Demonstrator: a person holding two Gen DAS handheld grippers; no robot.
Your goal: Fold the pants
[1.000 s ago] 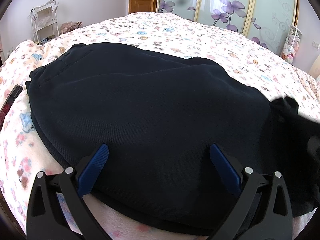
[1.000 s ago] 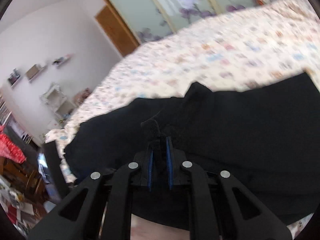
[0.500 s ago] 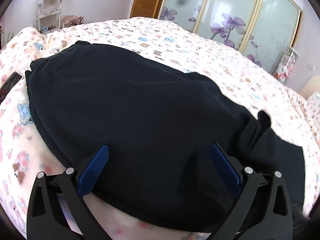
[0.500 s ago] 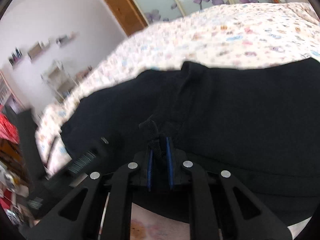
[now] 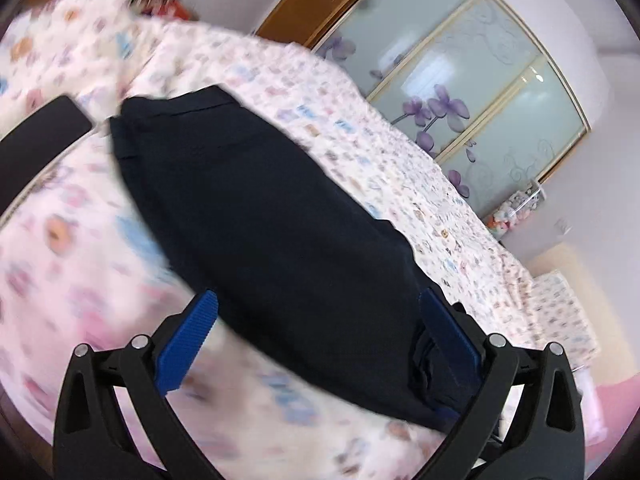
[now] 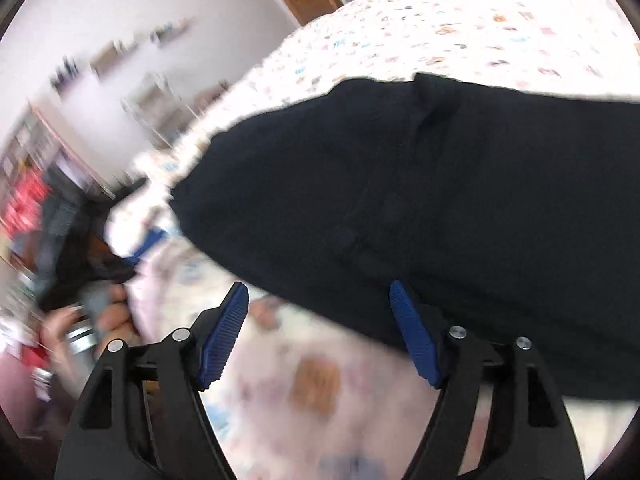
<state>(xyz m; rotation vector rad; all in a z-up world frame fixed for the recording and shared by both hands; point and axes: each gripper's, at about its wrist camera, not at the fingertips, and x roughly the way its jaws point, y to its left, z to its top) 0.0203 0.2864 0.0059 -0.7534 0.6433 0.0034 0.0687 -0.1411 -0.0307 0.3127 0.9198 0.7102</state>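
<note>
Blue ribbed pads line both claws, and both stand apart with nothing pinched. The right claw (image 6: pixel 320 332) is opening at this moment, its pads bare; only patterned bed cover shows in the gap, and the near edge of the pants (image 6: pixel 420 200) runs just ahead of its right pad. The left claw (image 5: pixel 320 344) is spread wide too; the dark cloth crosses the gap between its fingers, but the pads do not press on it, though a bunched corner sits right against the right-hand pad. Ahead of both claws the pants lie on the bed (image 5: pixel 420 168), already doubled into a long dark slab that stretches away from the fingers. They look like soft, thick knit: light, floppy, not slippery, nothing to break, and likely to sag and slide out of stack if lifted by one layer. I would take them at a doubled edge or at that bunched corner, pinching all layers together, one claw at each end. The left view alone shows the far end of the slab, with its seam lines, and a flat black object (image 5: pixel 36 136) beyond it on the cover. The right view alone shows a hand (image 6: pixel 108 320) off to the left of the claw, blurred, and a ridge creased across the cloth.
</note>
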